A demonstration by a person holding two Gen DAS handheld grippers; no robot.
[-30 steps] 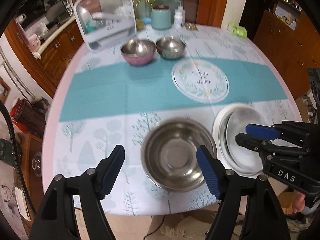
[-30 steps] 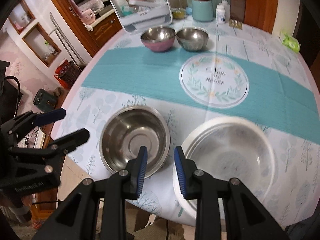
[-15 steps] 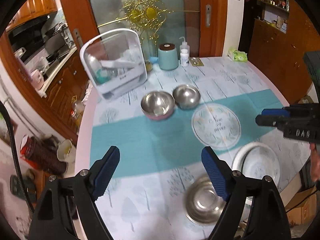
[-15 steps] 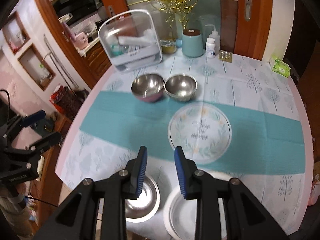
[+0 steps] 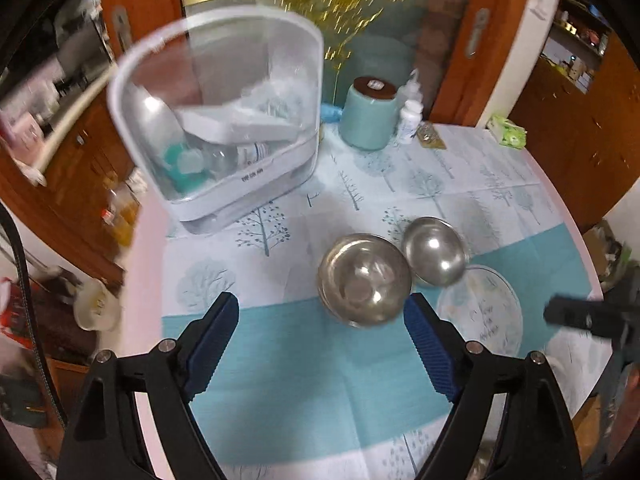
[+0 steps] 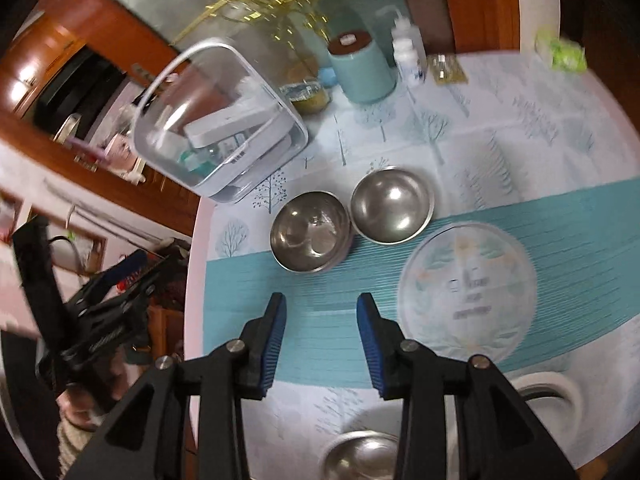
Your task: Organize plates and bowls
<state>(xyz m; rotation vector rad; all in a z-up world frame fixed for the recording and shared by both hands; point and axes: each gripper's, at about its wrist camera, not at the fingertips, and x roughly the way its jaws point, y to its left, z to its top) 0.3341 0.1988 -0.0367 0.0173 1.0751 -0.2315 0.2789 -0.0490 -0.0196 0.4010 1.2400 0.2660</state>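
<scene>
Both the left gripper and right gripper hang agape and empty above the table; two bowls sit side by side, plate beside them, nothing stacked yet, so sorting seems barely begun

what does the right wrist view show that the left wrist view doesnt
Only the right wrist view shows the near steel bowl and the white dish beside it at the table's near edge.

Only the left wrist view shows the cabinets on the right.

Both show the two steel bowls, the round placemat, the clear storage box, the teal canister, and both grippers, open and empty.
</scene>
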